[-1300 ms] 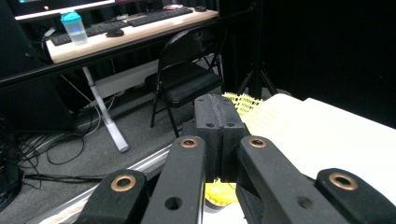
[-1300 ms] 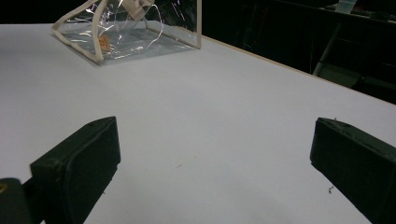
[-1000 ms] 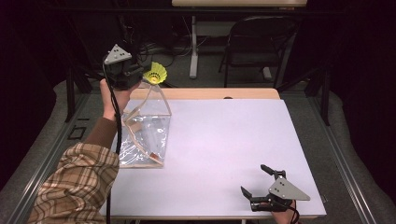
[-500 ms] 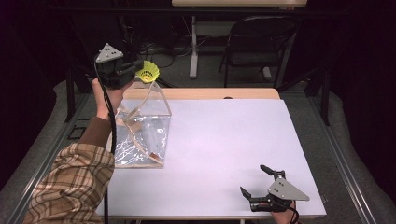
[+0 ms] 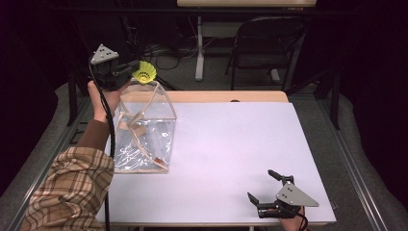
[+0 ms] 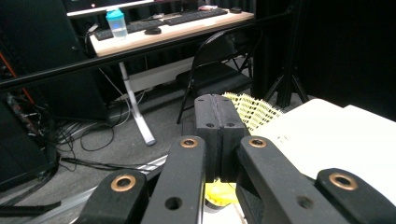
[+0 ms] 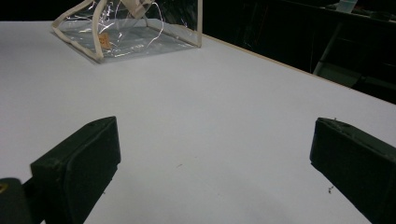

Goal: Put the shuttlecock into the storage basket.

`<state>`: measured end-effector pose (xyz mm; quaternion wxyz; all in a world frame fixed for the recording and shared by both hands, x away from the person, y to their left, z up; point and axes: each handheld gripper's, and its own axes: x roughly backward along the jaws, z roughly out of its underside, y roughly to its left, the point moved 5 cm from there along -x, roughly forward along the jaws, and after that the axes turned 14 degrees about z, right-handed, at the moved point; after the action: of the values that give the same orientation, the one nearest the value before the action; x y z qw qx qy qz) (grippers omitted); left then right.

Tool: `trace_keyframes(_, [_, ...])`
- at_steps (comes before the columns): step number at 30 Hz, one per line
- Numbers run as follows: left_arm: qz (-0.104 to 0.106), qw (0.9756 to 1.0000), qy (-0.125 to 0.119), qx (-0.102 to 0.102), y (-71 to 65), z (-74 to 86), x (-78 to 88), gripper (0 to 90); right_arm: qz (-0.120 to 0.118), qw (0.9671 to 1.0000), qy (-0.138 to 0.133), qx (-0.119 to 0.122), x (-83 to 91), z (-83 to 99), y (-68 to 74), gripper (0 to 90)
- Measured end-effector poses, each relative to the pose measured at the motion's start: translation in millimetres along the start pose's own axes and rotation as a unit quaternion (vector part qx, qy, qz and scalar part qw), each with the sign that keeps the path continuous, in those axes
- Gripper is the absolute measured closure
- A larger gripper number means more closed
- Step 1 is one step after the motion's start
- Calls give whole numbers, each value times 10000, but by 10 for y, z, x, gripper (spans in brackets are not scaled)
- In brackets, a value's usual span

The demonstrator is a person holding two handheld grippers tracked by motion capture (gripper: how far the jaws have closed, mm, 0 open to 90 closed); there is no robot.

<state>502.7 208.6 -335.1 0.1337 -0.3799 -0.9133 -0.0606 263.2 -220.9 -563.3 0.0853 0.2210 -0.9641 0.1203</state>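
The left gripper's [image 6: 219, 135] fingers [image 6: 208, 126] are pressed together, clenched on a yellow shuttlecock [image 5: 144, 72]. In the left gripper view its yellow mesh skirt [image 6: 252, 111] fans out just behind the closed pads, and a bit of yellow shows below them. In the high view the left gripper [image 5: 126, 75] is raised beyond the far left corner of the bench [image 5: 240, 144], with the shuttlecock at its tip, above the far edge of a clear plastic bag [image 5: 144, 134]. The grey three-cornered plate [image 5: 104, 54] sits on top of the gripper, and the left hand [image 5: 103, 98] and a plaid sleeve [image 5: 67, 192] run back toward the near left corner.

The clear bag has cream trim and stands on the left side of the bench, its top open. A small orange tag [image 5: 161, 162] shows at its near lower corner. In the right gripper view the same bag [image 7: 135, 32] lies far off.

The right gripper's [image 7: 212, 163] fingers [image 7: 79, 163] are spread wide apart, released, with nothing between them but the white bench top [image 7: 210, 116]. In the high view the right gripper [image 5: 267, 190] rests low at the near edge of the bench, close to the near right corner, well apart from the bag.

Behind the bench stand a dark folding chair [image 5: 262, 43] and a desk [image 6: 177, 25] bearing a keyboard [image 6: 196, 15] and a blue-lidded bottle [image 6: 116, 23].
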Motion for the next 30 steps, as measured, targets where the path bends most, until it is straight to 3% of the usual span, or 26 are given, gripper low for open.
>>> trace_keyframes(13, [-150,9998,50,135,154,90,39,900,0,10000,12,-20,-3,6,3,15])
trace_keyframes(30, [-203,9992,189,275,245,249,-4,900,-2,10000,16,-19,-6,6,0,16])
